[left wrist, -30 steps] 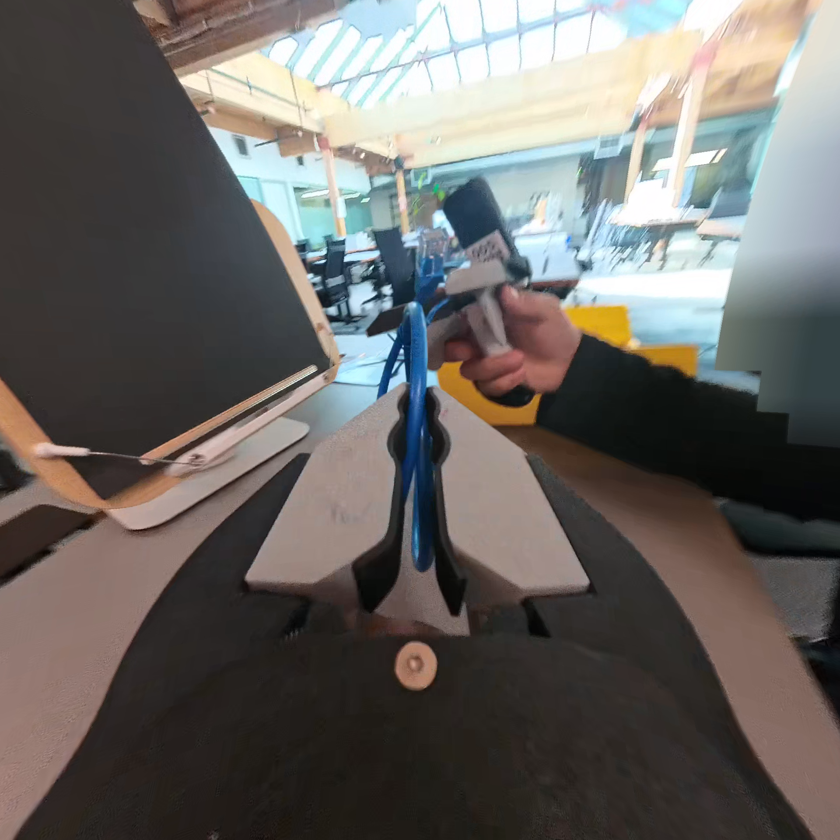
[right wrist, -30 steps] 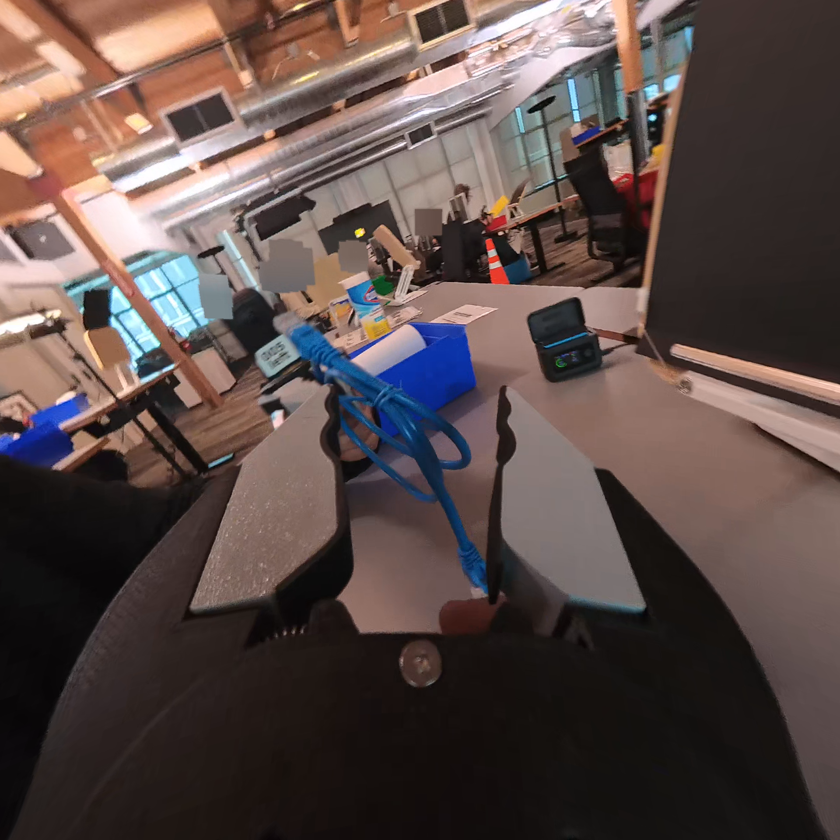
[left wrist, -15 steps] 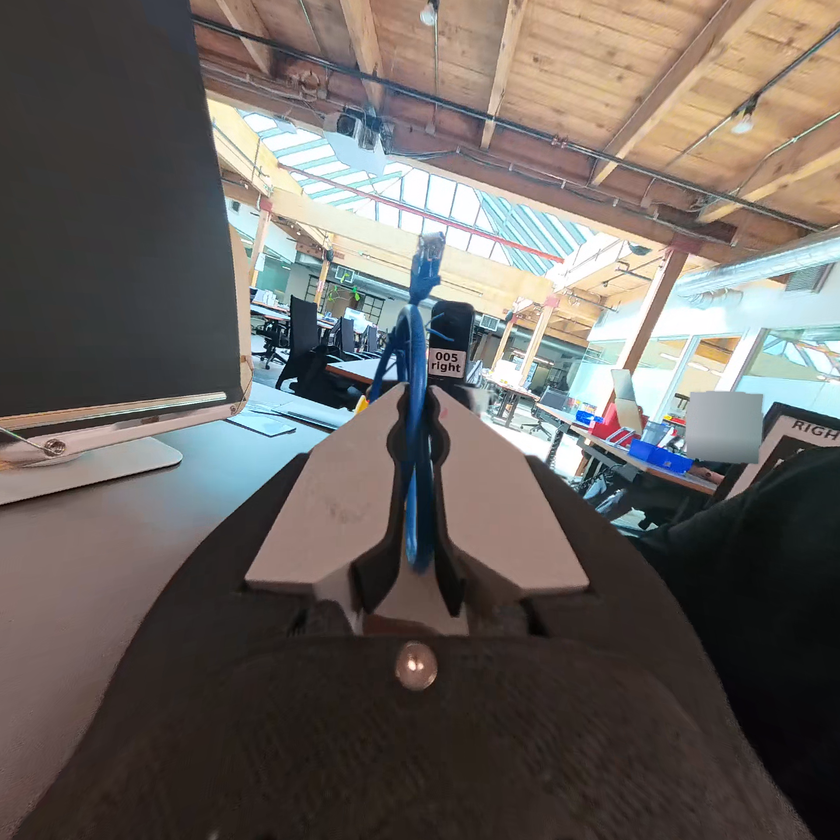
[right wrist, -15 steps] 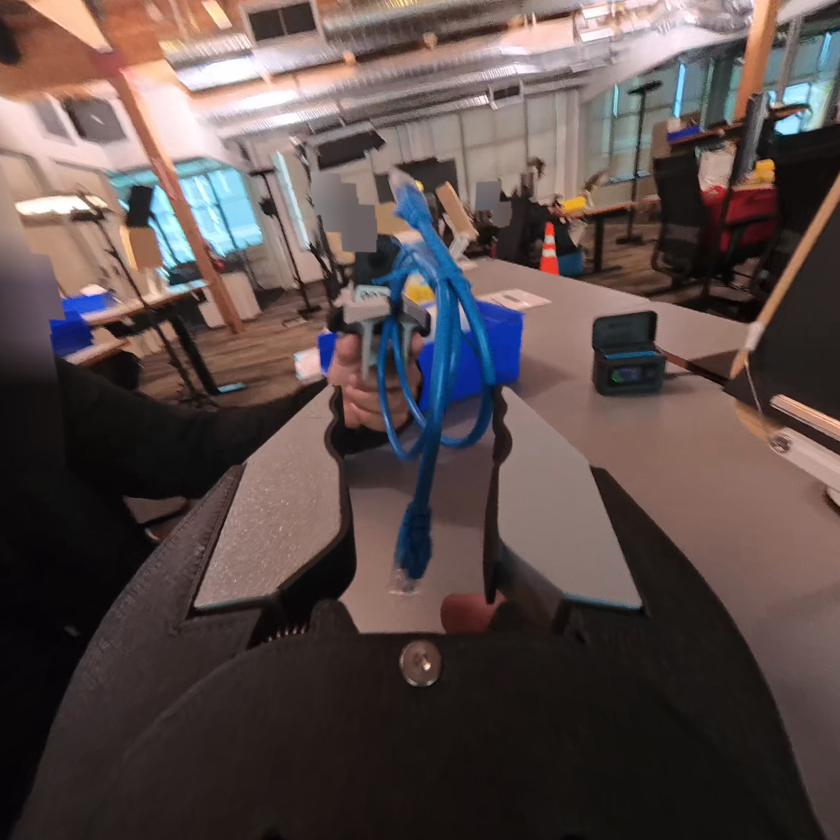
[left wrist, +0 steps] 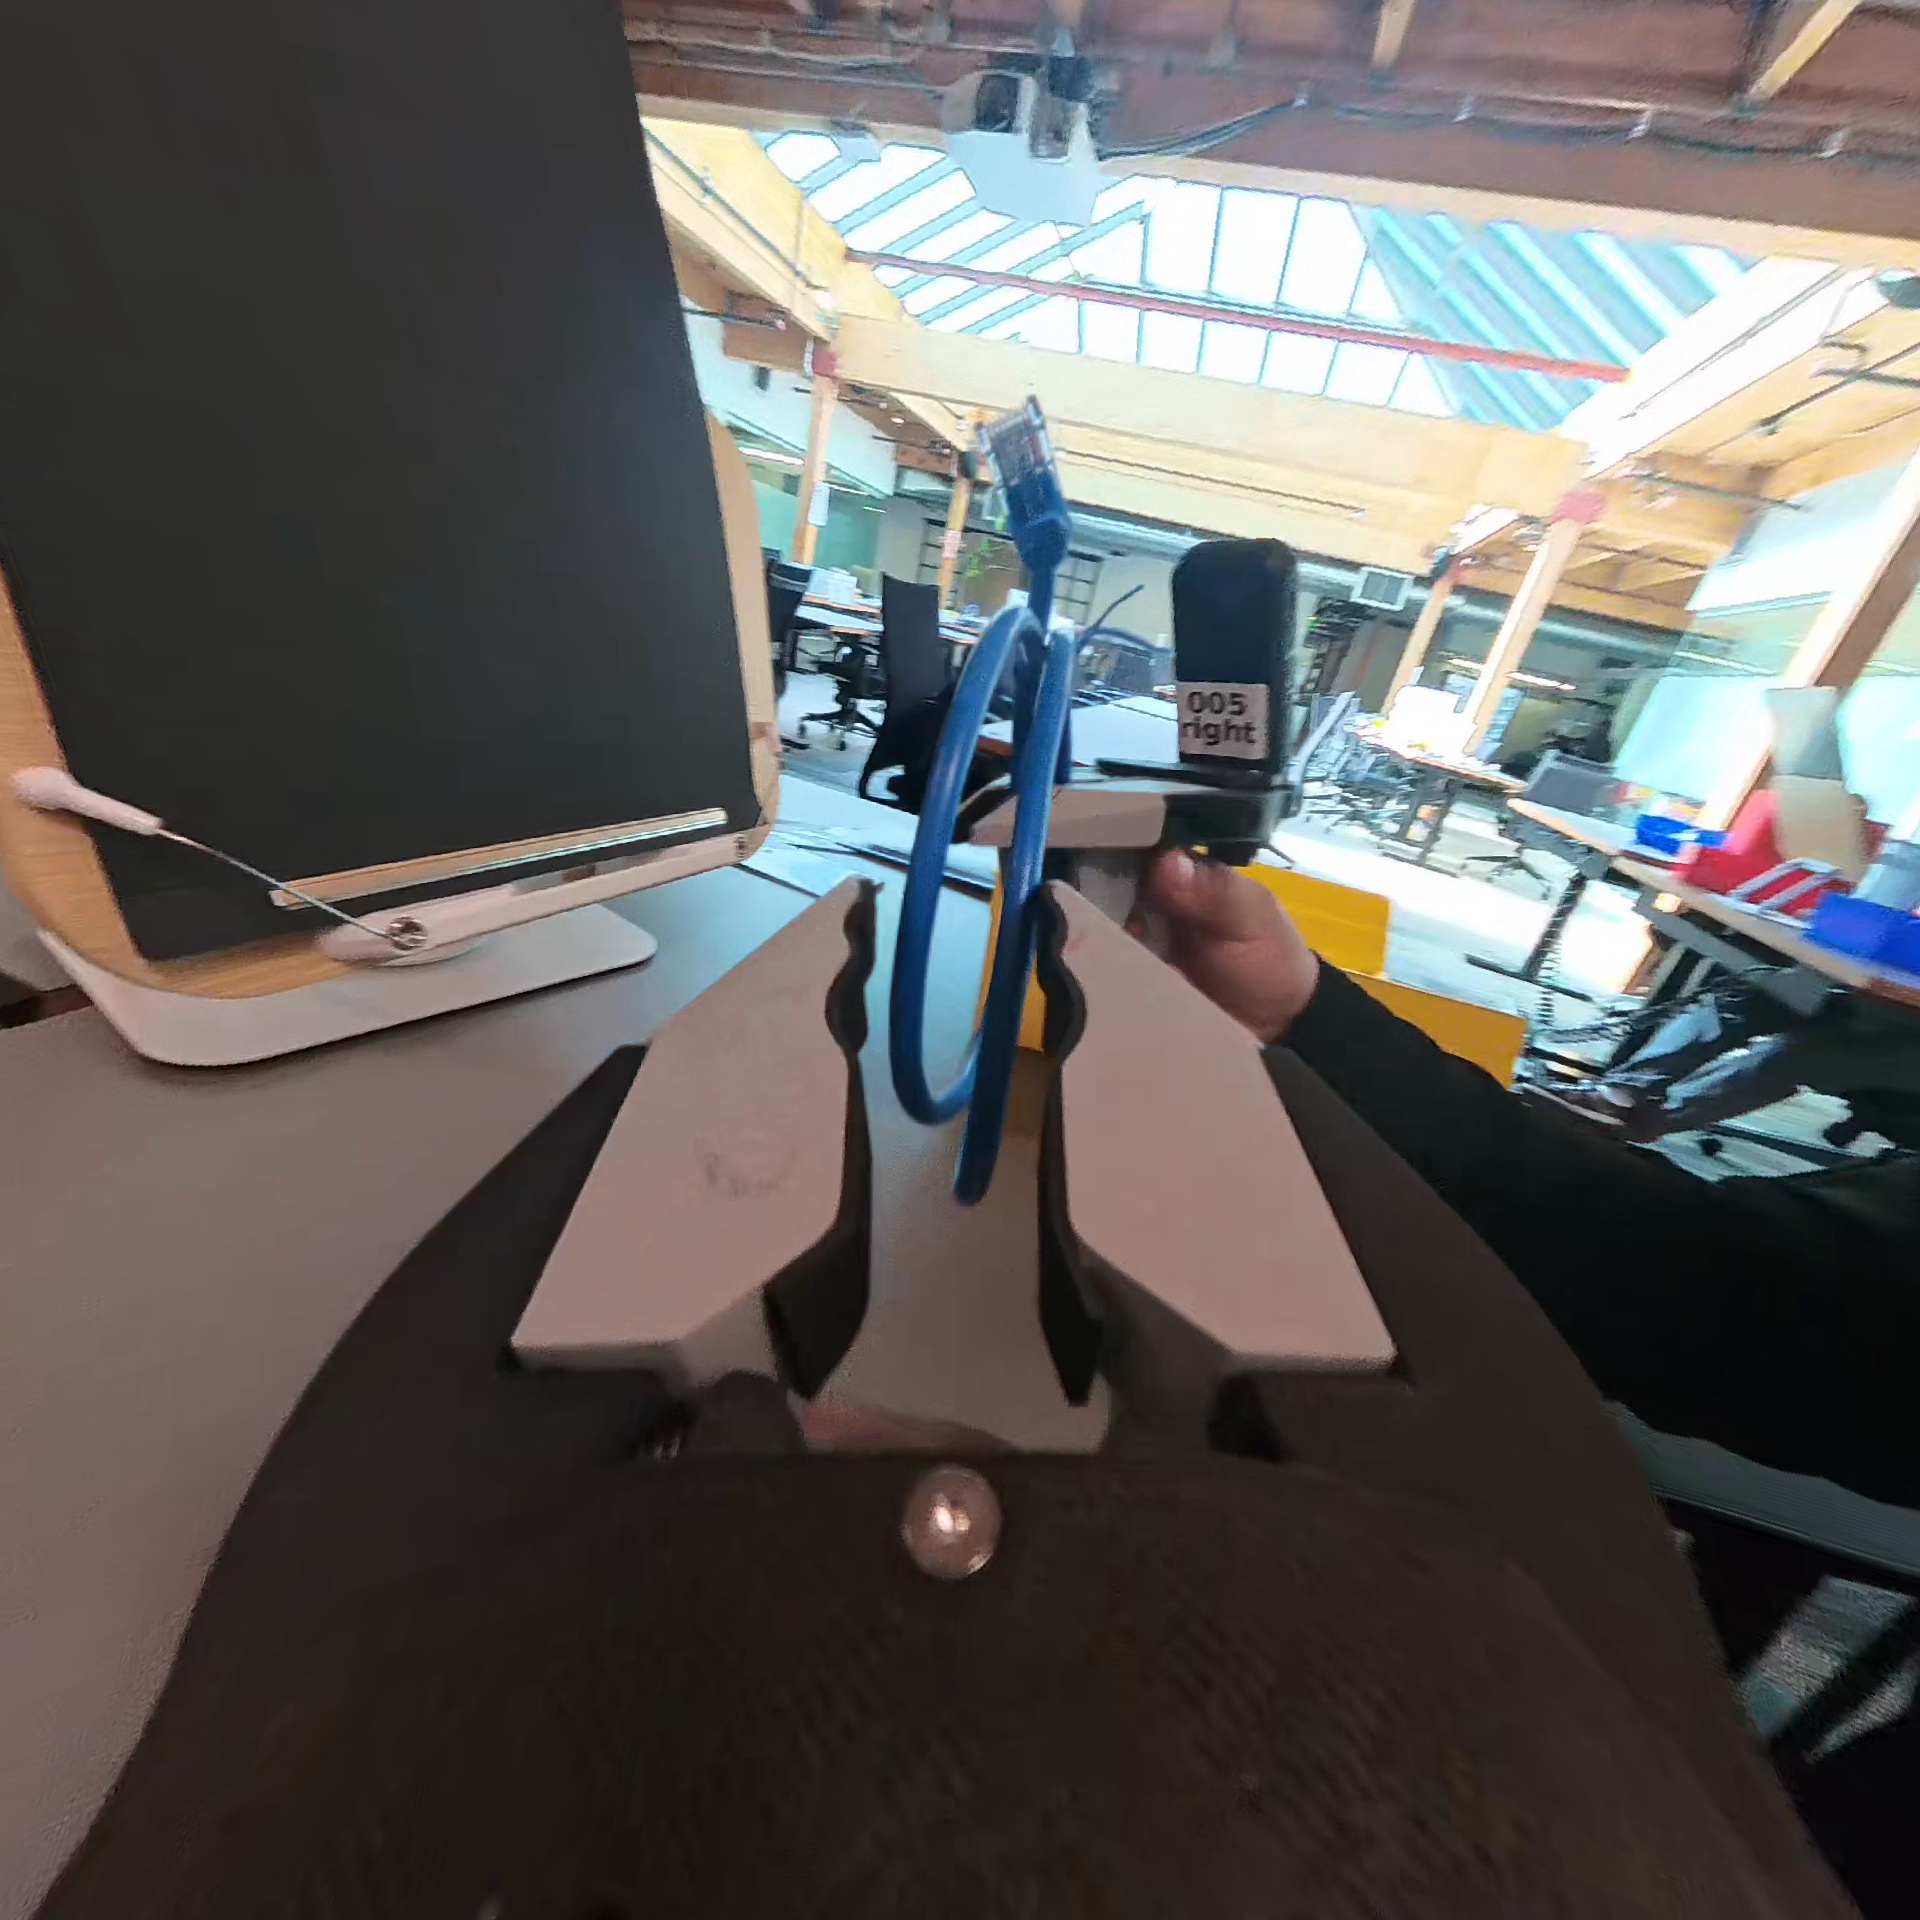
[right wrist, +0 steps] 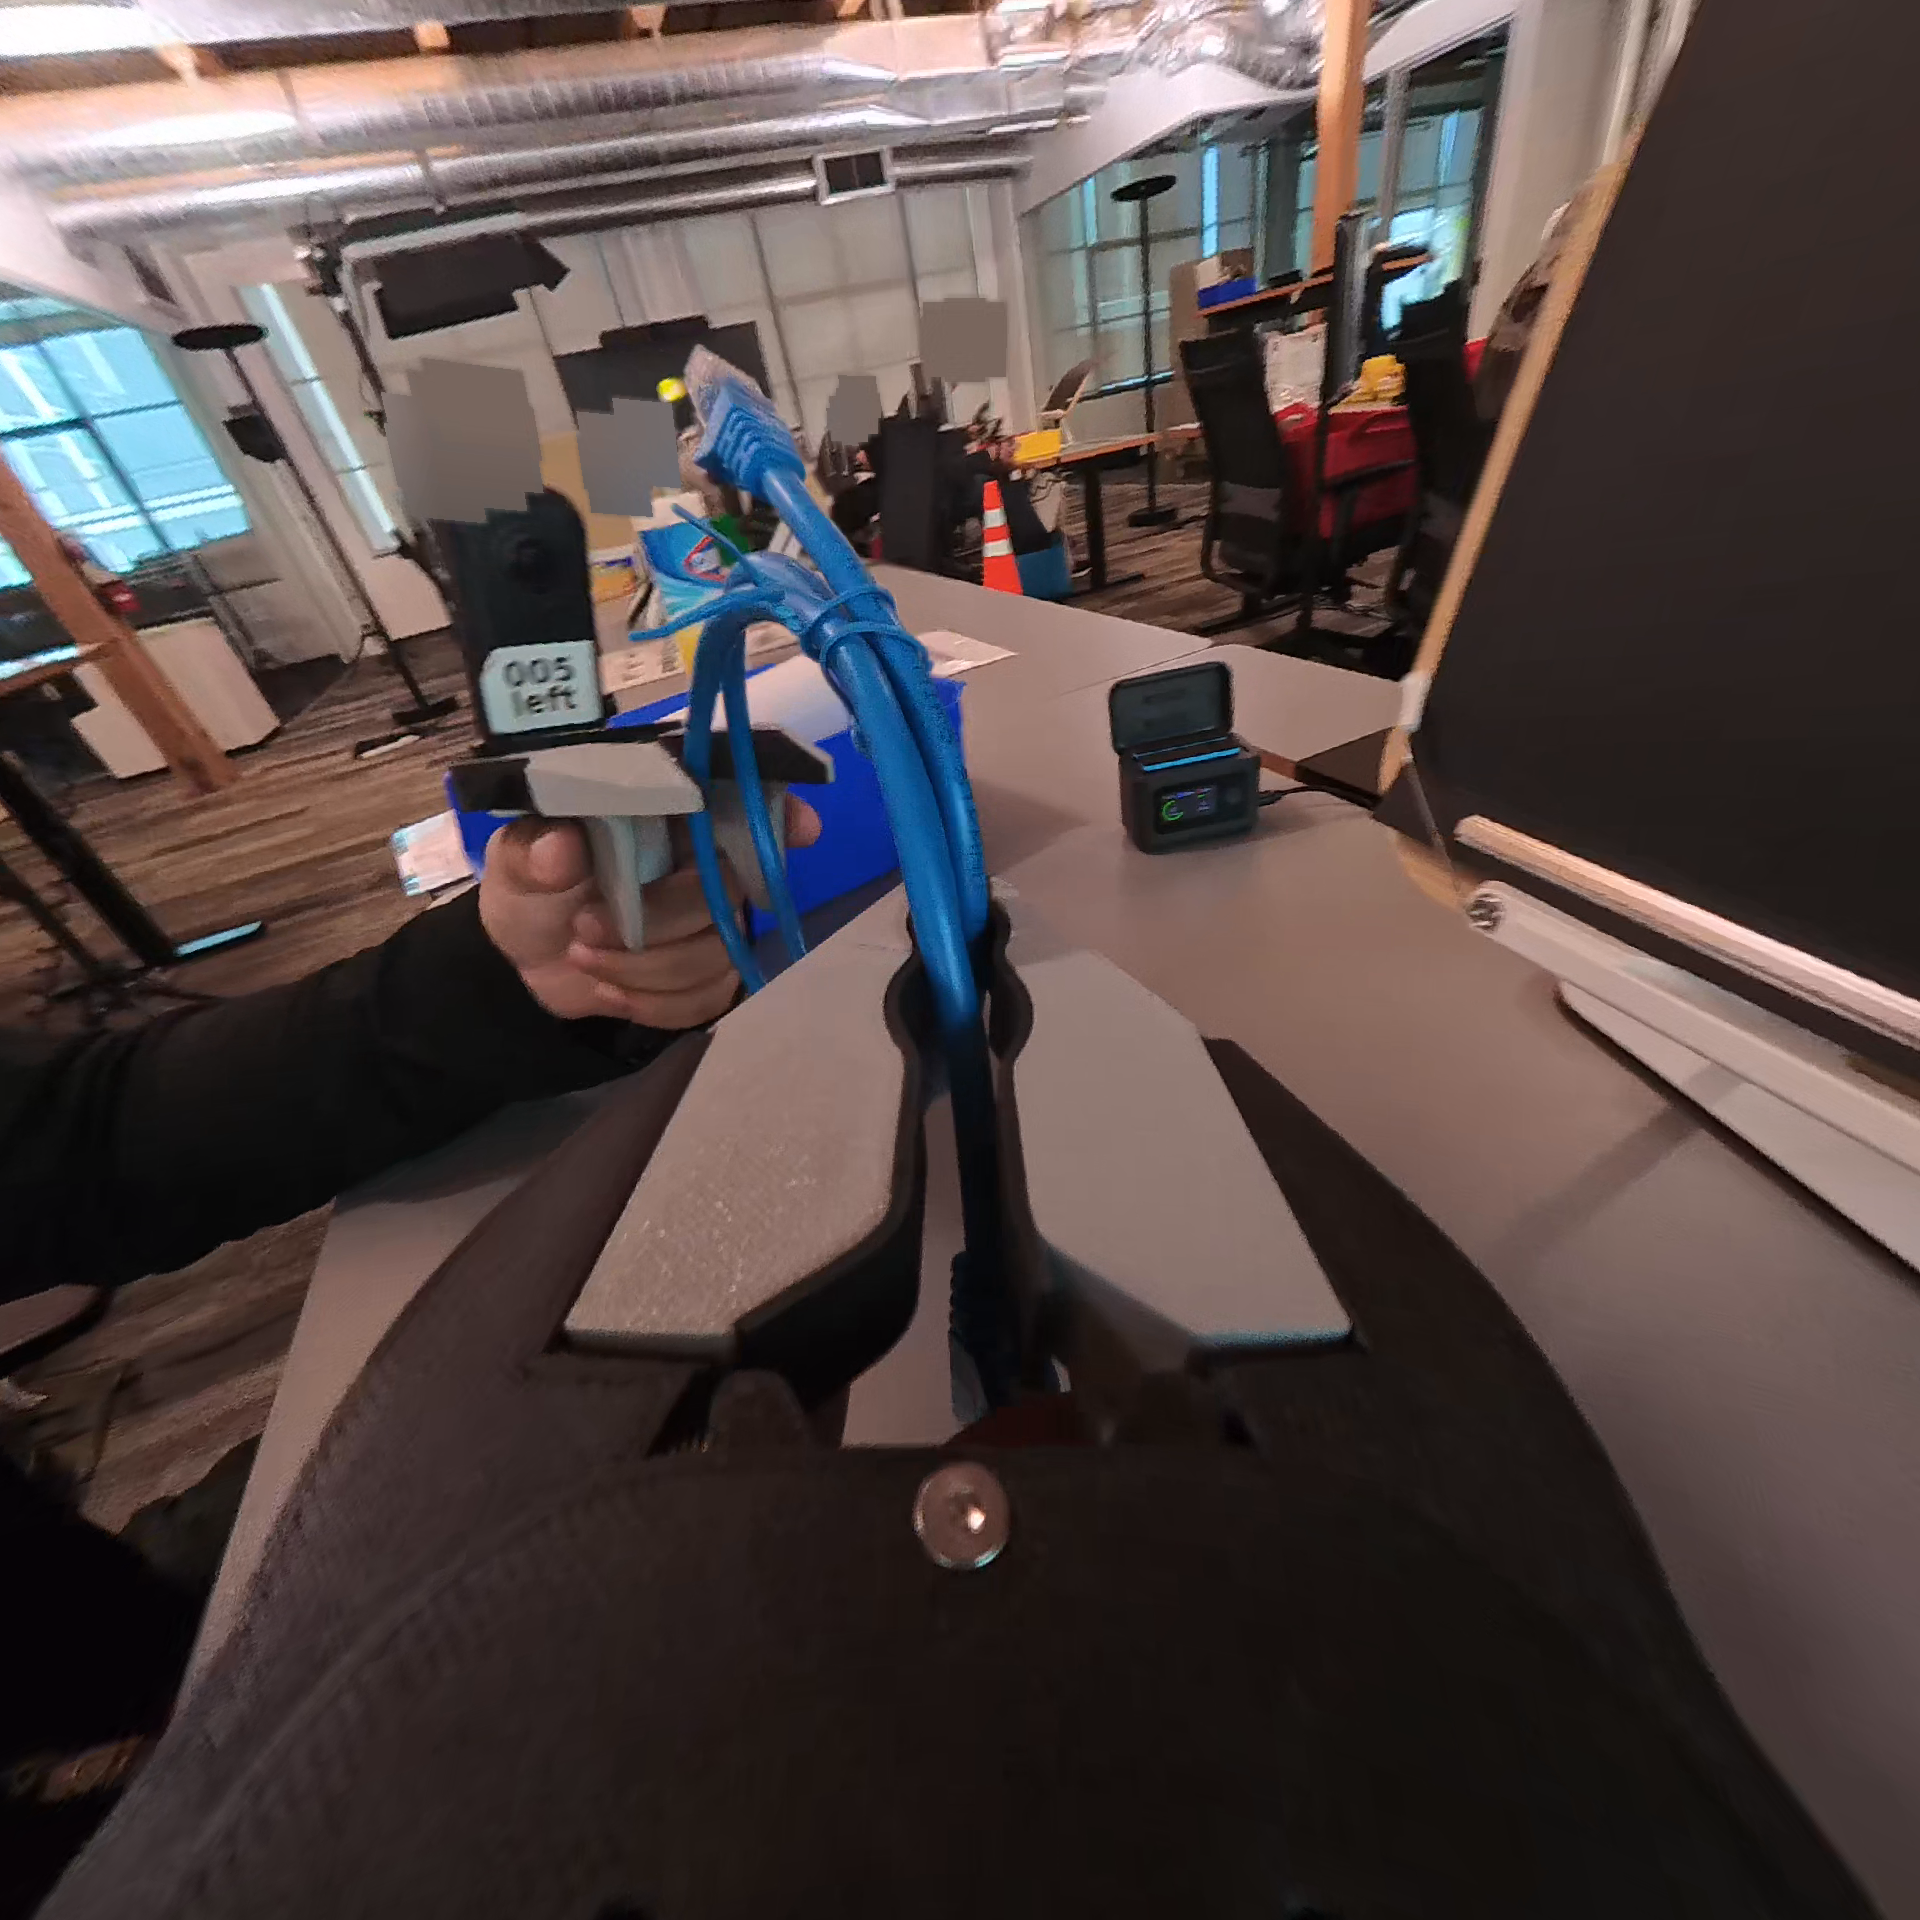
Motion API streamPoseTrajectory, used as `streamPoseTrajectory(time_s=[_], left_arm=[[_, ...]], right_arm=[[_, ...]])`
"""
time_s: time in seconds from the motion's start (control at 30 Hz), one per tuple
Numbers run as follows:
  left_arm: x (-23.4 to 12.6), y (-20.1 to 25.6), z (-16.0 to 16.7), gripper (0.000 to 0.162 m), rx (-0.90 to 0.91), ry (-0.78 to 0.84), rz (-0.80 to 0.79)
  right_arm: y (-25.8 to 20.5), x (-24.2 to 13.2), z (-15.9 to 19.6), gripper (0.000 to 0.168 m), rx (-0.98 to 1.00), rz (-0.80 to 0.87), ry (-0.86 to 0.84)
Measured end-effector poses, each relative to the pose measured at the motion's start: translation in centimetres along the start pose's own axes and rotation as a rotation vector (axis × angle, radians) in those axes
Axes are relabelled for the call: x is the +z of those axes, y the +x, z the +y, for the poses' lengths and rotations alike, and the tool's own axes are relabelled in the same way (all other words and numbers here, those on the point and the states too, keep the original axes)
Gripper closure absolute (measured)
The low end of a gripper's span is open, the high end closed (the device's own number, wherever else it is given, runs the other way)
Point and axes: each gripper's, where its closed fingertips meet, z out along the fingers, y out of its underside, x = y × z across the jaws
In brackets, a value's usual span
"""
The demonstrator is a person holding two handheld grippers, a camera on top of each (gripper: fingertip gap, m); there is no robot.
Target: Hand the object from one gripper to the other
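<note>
The cable [right wrist: 914,790] stands upright between the right gripper's [right wrist: 951,940] fingers, over the table [right wrist: 1247,997]. The left gripper [right wrist: 707,790] is behind it to the left, around the loop. A case [right wrist: 1184,774] sits right of the cable, a bin [right wrist: 873,810] behind, a monitor [right wrist: 1704,499] far right.

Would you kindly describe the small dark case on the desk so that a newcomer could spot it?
Start at the big dark monitor on the grey desk. Just left of its base stands a small dark case with its lid open. Unlike the blue bin nearby, it has a lit display.
</note>
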Motion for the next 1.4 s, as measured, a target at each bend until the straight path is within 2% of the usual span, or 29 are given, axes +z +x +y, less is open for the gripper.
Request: streamPoseTrajectory(time_s=[0.1, 0.2, 0.5, 0.7, 0.9, 1.1, 1.27, 1.4], left_arm=[[-0.3, -0.8, -0.4, 0.125, -0.004, 0.017, -0.041], [-0.6, -2.0, -0.4, 0.126, -0.002, 0.019, -0.096], [0.3, -3.7, 3.1, 0.131, 0.217, -0.16, -0.244], [0.2, -4.3, 3.4, 0.133, 0.259, -0.178, -0.281], [-0.2, -5.1, 3.4, 0.135, 0.251, -0.182, -0.32], [-0.2, -5.2, 3.5, 0.136, 0.272, -0.192, -0.335], [-0.4, -5.7, 3.6, 0.136, 0.266, -0.204, -0.357], [-0.4, -5.7, 3.7, 0.137, 0.261, -0.203, -0.36]], right_arm=[[1.9, -0.8, -0.8, 0.167, -0.019, 0.12, 0.041], [3.4, -2.1, -1.9, 0.166, -0.039, 0.225, 0.096], [5.9, -4.8, -3.6, 0.166, -0.114, 0.446, 0.188], [5.4, -6.7, -5.2, 0.166, -0.204, 0.565, 0.26], [1.5, -9.2, -7.0, 0.166, -0.263, 0.603, 0.253], [-1.0, -15.7, -10.3, 0.167, -0.295, 0.707, 0.257], [-0.7, -24.0, -13.6, 0.167, -0.359, 0.938, 0.255], [-0.4, -28.7, -14.5, 0.167, -0.291, 1.005, 0.246]])
